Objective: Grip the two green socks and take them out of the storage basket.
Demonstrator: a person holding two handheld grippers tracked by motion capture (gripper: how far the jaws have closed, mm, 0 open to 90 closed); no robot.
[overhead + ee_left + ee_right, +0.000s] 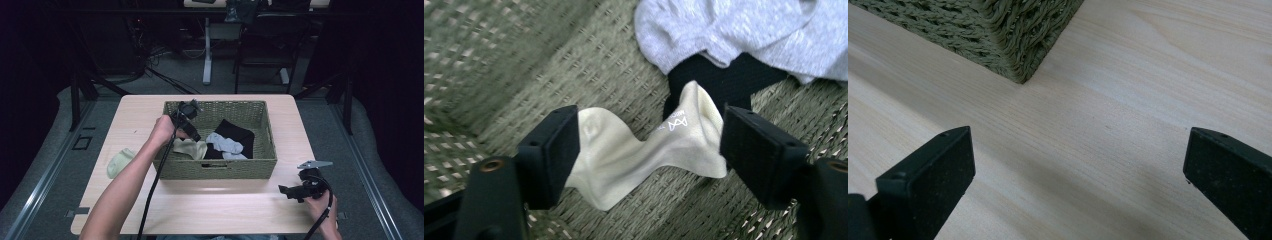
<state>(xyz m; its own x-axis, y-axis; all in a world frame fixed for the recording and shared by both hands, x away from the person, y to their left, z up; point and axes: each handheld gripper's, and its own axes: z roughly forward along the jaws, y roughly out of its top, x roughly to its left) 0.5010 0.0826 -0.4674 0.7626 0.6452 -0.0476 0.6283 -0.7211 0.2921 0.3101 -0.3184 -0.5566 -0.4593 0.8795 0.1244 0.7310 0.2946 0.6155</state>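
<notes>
A cream sock [639,160] lies crumpled on the floor of a woven green basket [220,167], toward its left side [192,148]. My left gripper [195,136] reaches down into the basket from the left. Its jaws stand on either side of the cream sock [649,135], whose two ends lie right at the pads, and I cannot see a firm squeeze. Just beyond lie a grey sock [734,30] and a black sock [724,75]. My right gripper [287,191] rests low over the table near the front right, jaws wide apart [1078,165] with nothing between them.
A pale green sock [120,162] lies on the wooden table [225,200] left of the basket. The basket's near right corner [998,35] shows ahead of my right gripper. A table leg and chairs stand on the floor beyond the table.
</notes>
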